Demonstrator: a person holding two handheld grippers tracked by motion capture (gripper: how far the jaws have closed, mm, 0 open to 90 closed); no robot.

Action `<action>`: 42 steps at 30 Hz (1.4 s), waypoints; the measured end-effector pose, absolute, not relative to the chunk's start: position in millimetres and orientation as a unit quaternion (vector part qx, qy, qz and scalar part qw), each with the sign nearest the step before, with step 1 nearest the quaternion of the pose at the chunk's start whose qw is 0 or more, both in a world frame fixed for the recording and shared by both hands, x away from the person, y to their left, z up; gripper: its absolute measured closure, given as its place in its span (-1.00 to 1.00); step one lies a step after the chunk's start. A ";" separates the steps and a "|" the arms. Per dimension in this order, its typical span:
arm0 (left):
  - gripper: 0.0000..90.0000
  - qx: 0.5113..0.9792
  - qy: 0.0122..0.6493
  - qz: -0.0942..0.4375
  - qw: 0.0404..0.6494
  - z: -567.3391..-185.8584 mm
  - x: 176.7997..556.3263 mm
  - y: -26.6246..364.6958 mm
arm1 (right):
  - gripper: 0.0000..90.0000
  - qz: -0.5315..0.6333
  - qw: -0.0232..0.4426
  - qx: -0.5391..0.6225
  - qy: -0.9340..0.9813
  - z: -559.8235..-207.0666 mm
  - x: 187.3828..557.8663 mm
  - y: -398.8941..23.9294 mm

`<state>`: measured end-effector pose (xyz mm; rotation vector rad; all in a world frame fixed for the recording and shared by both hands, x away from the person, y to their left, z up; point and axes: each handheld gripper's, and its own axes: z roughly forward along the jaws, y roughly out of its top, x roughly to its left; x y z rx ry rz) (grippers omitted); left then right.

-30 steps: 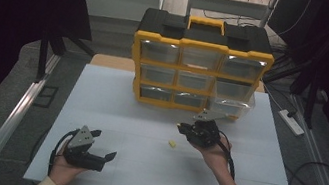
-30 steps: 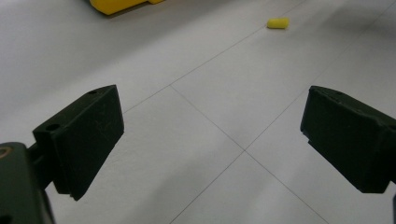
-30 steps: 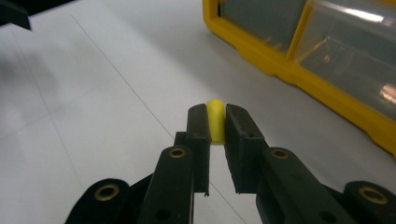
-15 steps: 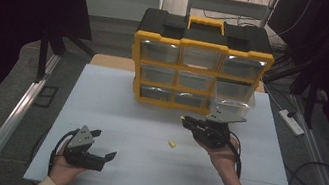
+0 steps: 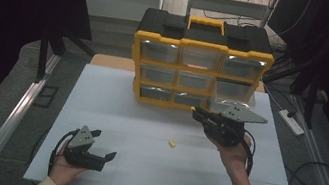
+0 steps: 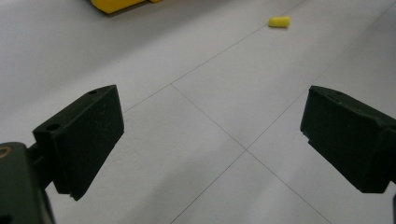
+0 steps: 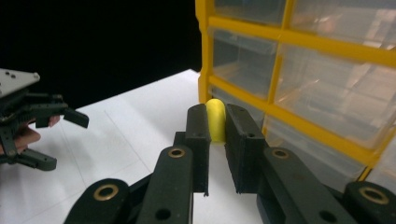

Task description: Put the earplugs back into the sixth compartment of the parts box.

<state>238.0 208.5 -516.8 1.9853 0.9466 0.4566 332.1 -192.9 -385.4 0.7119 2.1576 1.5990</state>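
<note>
A yellow and black drawer organizer [image 5: 201, 65] with clear drawers stands at the back of the white table [image 5: 114, 109]. My right gripper [image 5: 196, 111] hovers just in front of its lower right drawers. It is shut on a small yellow foam piece [image 7: 215, 122], which pokes up between the jaws in the right gripper view [image 7: 215, 114]. A second small yellow piece [image 5: 172, 144] lies loose mid-table, also far ahead in the left gripper view [image 6: 279, 21]. My left gripper [image 5: 105, 144] rests near the front left, jaws wide open [image 6: 212, 114] with nothing between them.
The lower right drawer [image 5: 232, 100] of the organizer looks pulled out a little. A power strip [image 5: 291, 122] and cables lie on the floor to the right. A metal rail [image 5: 17, 113] runs along the table's left side.
My right gripper has risen and moved right, closer to the organizer's lower right drawers, still holding the yellow piece. The left gripper and the loose piece have stayed put.
</note>
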 end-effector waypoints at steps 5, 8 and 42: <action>-0.87 0.797 0.380 0.183 0.432 -516.7 237.8 208.5 | 0.77 0.573 0.190 0.253 0.756 -378.2 330.2 -197.1; -0.87 0.796 0.381 0.183 0.433 -516.9 237.9 208.5 | 0.77 0.574 0.196 0.255 0.753 -375.7 330.4 -199.3; -0.87 0.795 0.381 0.184 0.434 -515.8 237.0 209.4 | 0.77 0.574 0.237 0.316 0.718 -354.6 355.1 -240.1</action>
